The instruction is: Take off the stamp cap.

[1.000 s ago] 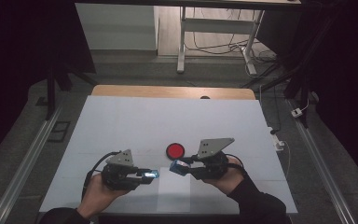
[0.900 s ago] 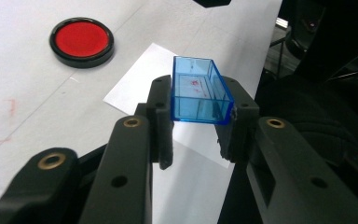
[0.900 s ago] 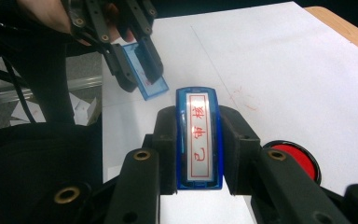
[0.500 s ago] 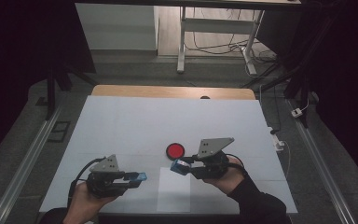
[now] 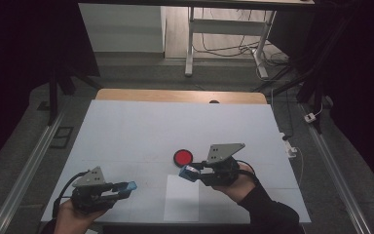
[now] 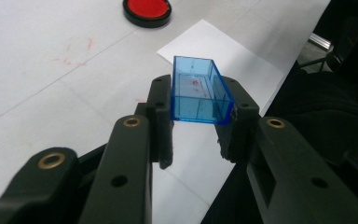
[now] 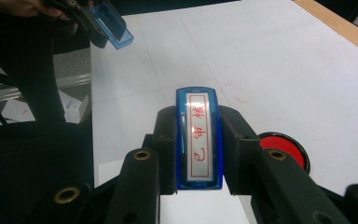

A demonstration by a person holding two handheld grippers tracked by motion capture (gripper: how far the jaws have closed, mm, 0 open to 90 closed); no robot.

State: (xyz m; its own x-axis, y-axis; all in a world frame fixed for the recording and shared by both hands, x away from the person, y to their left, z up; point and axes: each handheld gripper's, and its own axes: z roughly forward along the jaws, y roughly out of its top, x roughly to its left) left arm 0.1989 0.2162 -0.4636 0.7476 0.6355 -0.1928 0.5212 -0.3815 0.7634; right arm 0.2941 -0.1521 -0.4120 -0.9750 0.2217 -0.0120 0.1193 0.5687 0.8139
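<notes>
Blue stamp point(image 7: 199, 135) sits pinched in the right gripper point(image 5: 187, 171), its cap point(image 6: 198, 91) off, clamped by the left gripper point(image 5: 129, 185); inking at the red pad point(image 5: 183, 157) and pressing on the paper point(image 5: 181, 202) look undone.

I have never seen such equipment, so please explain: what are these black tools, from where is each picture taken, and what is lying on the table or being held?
A person holds a hand-operated two-jaw gripper in each hand. One camera looks down from above; the other two ride on the grippers, looking along their jaws. The left gripper is shut on a clear blue cap, empty and box-shaped. The right gripper is shut on a blue stamp whose face shows red characters. On the white table lie a round red ink pad and a sheet of white paper.
</notes>
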